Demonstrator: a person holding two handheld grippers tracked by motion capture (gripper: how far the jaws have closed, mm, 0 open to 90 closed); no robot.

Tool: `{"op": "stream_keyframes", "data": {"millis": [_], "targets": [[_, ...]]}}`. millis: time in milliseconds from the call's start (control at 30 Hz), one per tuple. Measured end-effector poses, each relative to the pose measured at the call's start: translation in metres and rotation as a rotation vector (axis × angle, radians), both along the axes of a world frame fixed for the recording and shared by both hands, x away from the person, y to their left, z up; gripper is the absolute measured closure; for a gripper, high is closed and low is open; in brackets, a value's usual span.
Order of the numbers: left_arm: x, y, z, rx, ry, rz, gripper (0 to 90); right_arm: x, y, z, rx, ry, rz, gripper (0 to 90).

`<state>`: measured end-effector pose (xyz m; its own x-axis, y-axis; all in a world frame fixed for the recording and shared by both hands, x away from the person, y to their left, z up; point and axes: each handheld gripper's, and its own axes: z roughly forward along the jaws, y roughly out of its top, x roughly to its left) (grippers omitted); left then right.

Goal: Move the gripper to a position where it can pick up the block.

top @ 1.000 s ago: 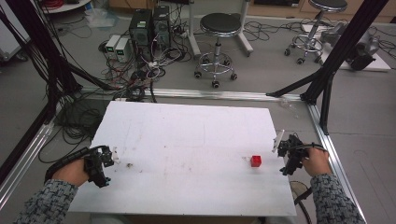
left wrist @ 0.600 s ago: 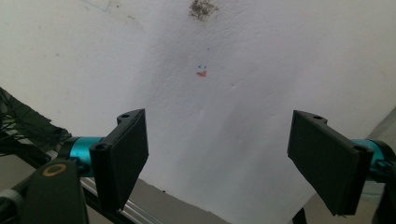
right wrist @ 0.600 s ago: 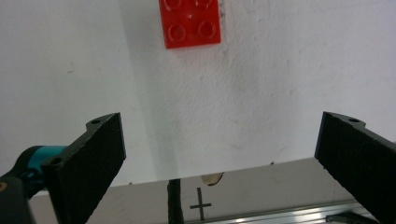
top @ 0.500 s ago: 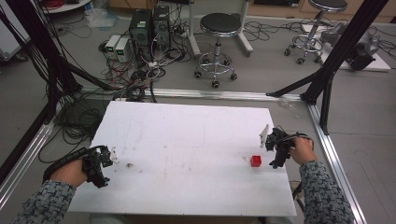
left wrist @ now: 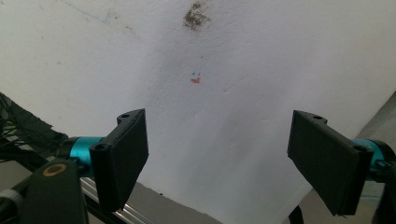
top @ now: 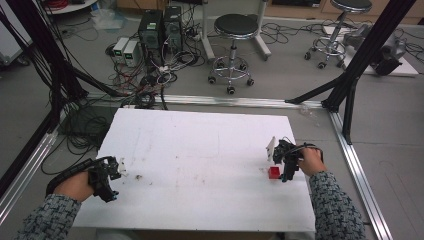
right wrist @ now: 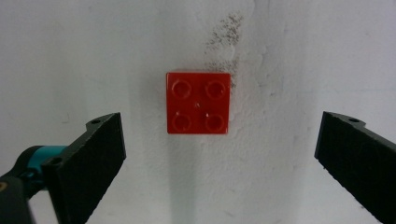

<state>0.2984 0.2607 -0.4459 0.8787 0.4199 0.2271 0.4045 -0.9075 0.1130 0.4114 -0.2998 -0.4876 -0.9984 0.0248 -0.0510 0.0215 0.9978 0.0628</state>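
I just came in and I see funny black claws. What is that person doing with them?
A person sits at a white foam-board table, holding a two-jaw gripper in each hand. The right gripper is poised over a small red plastic building brick with four studs, its jaws wide open on either side and not touching it. The left gripper, also open, is near the table's left edge with nothing between its jaws. The brick lies flat on the table, not yet picked up.
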Motion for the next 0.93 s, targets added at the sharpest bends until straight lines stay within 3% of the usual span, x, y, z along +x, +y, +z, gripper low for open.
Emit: {"op": "stream_keyframes", "data": {"millis": [100,500,933], "targets": [[0.000,-0.001,0.000,0.002,0.004,-0.005,20.7,-0.002,0.004,-0.008,0.006,0.005,0.030,1.0],[-0.002,0.000,0.000,0.004,0.002,-0.002,20.7,-0.006,0.011,-0.029,-0.018,0.027,0.038,1.0],[0.000,0.000,-0.001,-0.001,0.003,0.003,20.7,-0.007,0.011,-0.029,-0.004,0.012,0.031,1.0]]}}
